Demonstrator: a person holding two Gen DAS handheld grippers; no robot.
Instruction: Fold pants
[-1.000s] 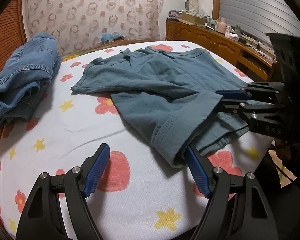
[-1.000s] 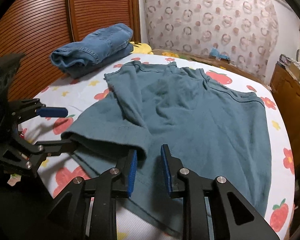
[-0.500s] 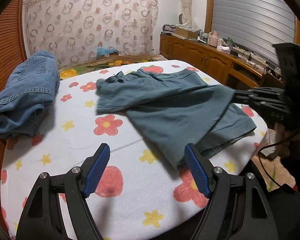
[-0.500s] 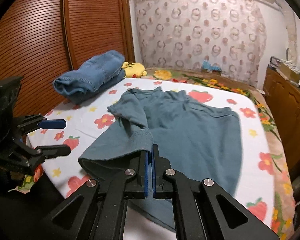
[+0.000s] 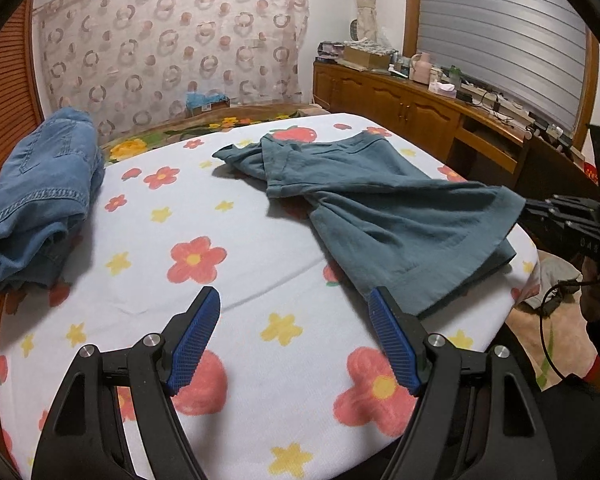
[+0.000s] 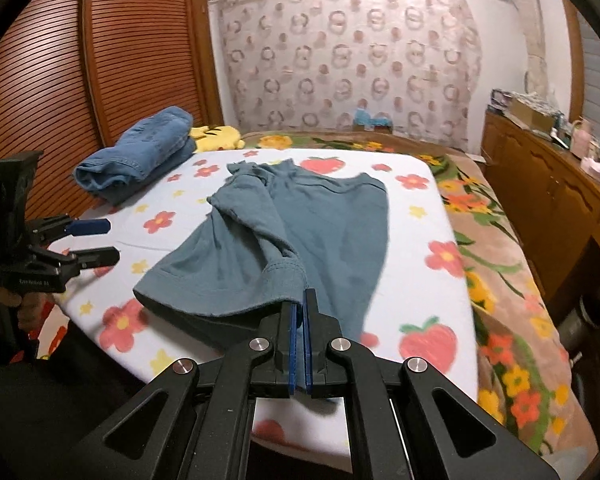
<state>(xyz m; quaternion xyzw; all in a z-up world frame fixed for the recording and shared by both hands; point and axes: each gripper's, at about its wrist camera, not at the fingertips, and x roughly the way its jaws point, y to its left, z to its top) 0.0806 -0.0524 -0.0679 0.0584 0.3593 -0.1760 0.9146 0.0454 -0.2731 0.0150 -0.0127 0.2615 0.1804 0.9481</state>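
Note:
The teal pants [image 5: 384,200] lie on the bed, one leg hem lifted off it toward the near right edge. My right gripper [image 6: 299,308] is shut on that hem of the teal pants [image 6: 300,224] and holds it above the bed's near edge; it also shows in the left wrist view [image 5: 520,210]. My left gripper [image 5: 296,316] is open and empty, over the floral sheet [image 5: 228,312] left of the pants' near edge. In the right wrist view it [image 6: 110,242] hovers open at the left edge of the bed.
Folded blue jeans [image 5: 40,196] lie at the bed's far left, next to a wooden slatted wardrobe [image 6: 80,60]. A yellow plush toy [image 6: 216,136] sits behind them. A wooden sideboard [image 5: 420,108] with clutter runs along the right. A patterned curtain [image 5: 172,48] hangs behind.
My right gripper closed on the pant leg hem and pulled it back and up, stretching the pants toward the bed's near edge. My left gripper stayed open and drew back from the cloth.

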